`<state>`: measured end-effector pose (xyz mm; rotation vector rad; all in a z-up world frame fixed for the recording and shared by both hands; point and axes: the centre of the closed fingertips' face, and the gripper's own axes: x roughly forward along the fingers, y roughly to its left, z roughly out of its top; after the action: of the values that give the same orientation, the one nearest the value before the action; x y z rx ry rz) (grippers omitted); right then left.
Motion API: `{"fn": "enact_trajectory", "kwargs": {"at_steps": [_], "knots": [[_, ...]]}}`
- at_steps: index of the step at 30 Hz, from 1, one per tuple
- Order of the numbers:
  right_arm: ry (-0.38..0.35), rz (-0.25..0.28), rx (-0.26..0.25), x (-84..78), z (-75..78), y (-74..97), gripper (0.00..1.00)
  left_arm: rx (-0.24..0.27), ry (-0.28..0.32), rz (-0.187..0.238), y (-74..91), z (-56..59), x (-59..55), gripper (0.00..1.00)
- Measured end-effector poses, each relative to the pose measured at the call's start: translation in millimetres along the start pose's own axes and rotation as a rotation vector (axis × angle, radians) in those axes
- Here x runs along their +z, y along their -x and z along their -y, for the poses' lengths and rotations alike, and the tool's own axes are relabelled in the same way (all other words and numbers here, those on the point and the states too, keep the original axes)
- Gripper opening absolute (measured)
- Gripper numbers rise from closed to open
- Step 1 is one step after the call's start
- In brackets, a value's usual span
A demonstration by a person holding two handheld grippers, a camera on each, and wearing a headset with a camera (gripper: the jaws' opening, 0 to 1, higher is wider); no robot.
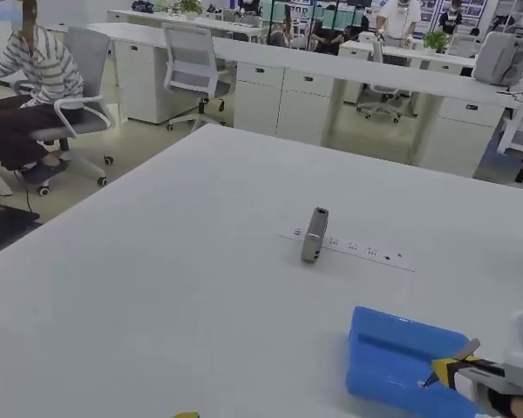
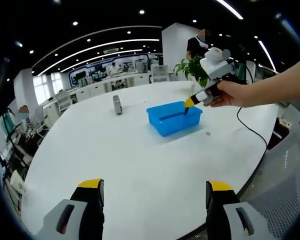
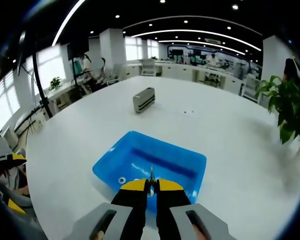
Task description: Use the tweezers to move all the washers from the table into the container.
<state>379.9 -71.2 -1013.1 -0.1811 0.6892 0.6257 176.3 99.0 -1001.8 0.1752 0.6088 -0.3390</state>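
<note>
Blue container (image 3: pixel 165 147) sits beneath the right gripper (image 3: pixel 150 186), its fingers (image 3: pixel 135 186) pinching the tweezers (image 3: pixel 151 175). One washer (image 3: pixel 122 180) lies inside at nine o'clock. Probably loose washers (image 3: pixel 188 111) dot the surface (image 3: pixel 230 135) at one o'clock. The left gripper (image 2: pixel 155 197) is spread.

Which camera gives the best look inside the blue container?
Right gripper view: it looks down into the blue container, past the tweezers in the right tool, showing a washer inside. The left gripper view shows it whole but distant; the head view crops it.

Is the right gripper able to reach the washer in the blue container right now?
Probably yes: the right gripper holds tweezers over the open container, with the washer close beside, unobstructed.
</note>
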Motion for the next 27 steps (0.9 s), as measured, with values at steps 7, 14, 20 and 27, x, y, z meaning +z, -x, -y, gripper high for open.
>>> {"fn": "enact_trajectory", "kwargs": {"at_steps": [7,14,20,27], "knots": [[0.004,-0.014,0.011,-7.0,-7.6,-9.3,0.02,-0.002,-0.002,-0.007,-0.9,-0.2,-1.2,0.85],[0.023,-0.016,0.004,-6.7,-4.9,-14.5,0.02,0.001,0.004,-0.013,-1.1,-1.4,-2.4,0.85],[0.02,-0.025,0.005,-7.1,-2.2,-20.5,0.02,0.0,0.0,-0.019,-1.1,-0.5,-3.5,0.85],[0.0,-0.009,0.001,-7.7,-1.0,-18.8,0.03,0.001,-0.001,-0.026,-1.6,-0.9,-4.5,0.85]]}}
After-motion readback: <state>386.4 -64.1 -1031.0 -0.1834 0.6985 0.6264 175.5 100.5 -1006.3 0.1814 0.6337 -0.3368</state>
